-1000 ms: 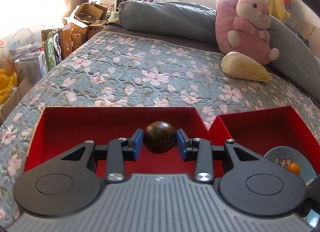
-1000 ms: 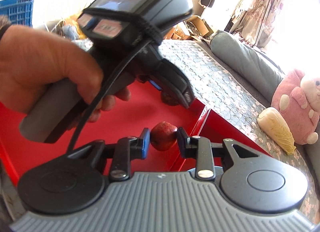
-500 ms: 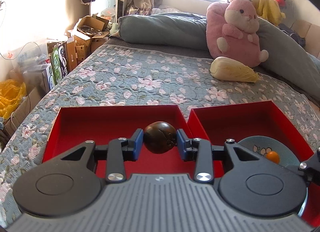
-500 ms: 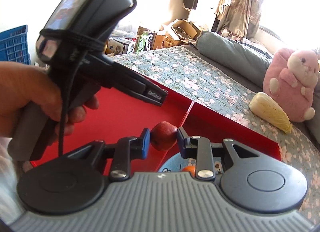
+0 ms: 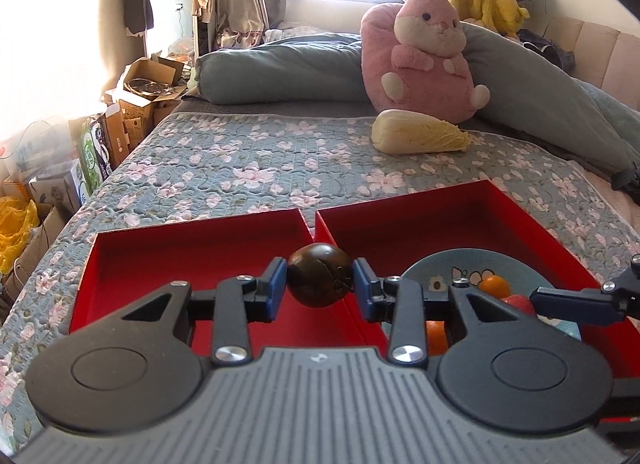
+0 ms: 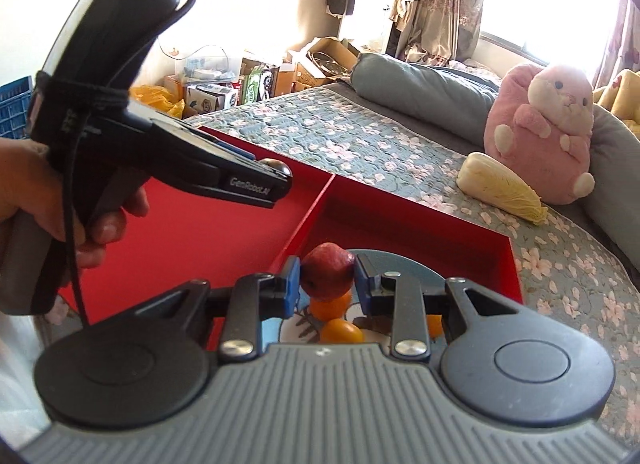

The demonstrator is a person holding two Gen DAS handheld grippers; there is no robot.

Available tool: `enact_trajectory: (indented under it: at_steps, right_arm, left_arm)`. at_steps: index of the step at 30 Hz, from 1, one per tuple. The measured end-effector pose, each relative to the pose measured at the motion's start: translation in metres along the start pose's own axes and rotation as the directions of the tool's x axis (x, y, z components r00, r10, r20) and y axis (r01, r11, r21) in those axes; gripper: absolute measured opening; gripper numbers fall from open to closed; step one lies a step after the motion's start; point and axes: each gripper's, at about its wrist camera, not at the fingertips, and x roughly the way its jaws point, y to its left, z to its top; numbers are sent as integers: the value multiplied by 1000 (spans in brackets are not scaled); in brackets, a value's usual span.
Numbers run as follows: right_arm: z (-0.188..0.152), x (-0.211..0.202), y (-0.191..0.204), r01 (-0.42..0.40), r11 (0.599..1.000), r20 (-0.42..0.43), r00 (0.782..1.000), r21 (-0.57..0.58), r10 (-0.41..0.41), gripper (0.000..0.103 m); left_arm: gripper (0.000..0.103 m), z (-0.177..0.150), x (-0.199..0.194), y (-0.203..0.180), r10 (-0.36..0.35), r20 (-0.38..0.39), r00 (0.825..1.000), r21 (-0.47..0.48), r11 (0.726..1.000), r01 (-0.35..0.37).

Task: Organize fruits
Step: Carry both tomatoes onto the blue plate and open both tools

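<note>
Quilted floral cloth bedspread (image 5: 256,155); matt red boxes (image 5: 192,248); glossy dark fruit (image 5: 320,280); fuzzy plush rabbit (image 5: 420,59).

Both wrist views close, facing headboard (shared: red trays (image 5: 208,248)).

Red trays (image 5: 200,248), floral grey-blue quilt (image 5: 248,159)

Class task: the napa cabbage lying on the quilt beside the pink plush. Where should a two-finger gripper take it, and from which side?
Probably across the middle of the napa cabbage, coming from above: it lies lengthwise on the quilt, and the pink plush crowds its far side.
</note>
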Motion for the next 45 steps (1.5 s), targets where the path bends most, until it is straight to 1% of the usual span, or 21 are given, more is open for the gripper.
enact_trajectory:
  at_steps: [4,11,16,19,21,28,31,35,37,38,39,41,45]
  right_arm:
    - [-14,-5,-14,34,999,-21,999,31,-33,33]
    - [-36,-9,-38,66,990,-68,996,124,-58,33]
    - [-42,2,-55,82,977,-93,994,195,-65,33]
    - [-42,14,-67,92,967,-108,992,236,-68,33]
    - [-42,25,-75,99,961,-125,990,260,-68,33]
    - [-39,56,-86,121,956,-169,982,265,-78,33]
    - [-33,61,-88,121,956,-153,985,268,-82,34]
    - [-24,66,-85,111,963,-165,984,247,-71,35]
    - [-23,67,-83,107,965,-178,982,238,-65,38]
    - [-23,65,-82,106,965,-179,982,238,-64,47]
    - [-23,64,-81,109,965,-177,982,240,-67,59]
    - [-23,58,-79,121,962,-166,983,243,-82,68]
    - [-22,43,-76,129,956,-153,984,263,-91,68]
  left_arm:
    - [42,-5,-4,-14,-25,-5,1000,36,999,25]
    - [42,-18,-4,-47,-86,-31,996,94,992,89]
    - [42,-32,0,-68,-161,-73,984,101,981,168]
    - [42,-40,2,-80,-182,-92,979,138,971,193]
    - [42,-44,4,-85,-179,-100,979,156,969,193]
    - [42,-46,7,-89,-206,-88,975,170,961,218]
    - [42,-47,4,-93,-222,-86,971,179,956,234]
    - [43,-47,2,-96,-224,-91,970,177,955,237]
    - [44,-47,1,-96,-228,-96,969,165,956,242]
    - [47,-47,-1,-96,-229,-97,969,159,957,242]
    - [50,-47,-3,-97,-225,-99,969,155,959,239]
    - [57,-49,-8,-100,-223,-100,970,150,960,236]
    - [61,-52,-18,-103,-210,-105,972,145,964,224]
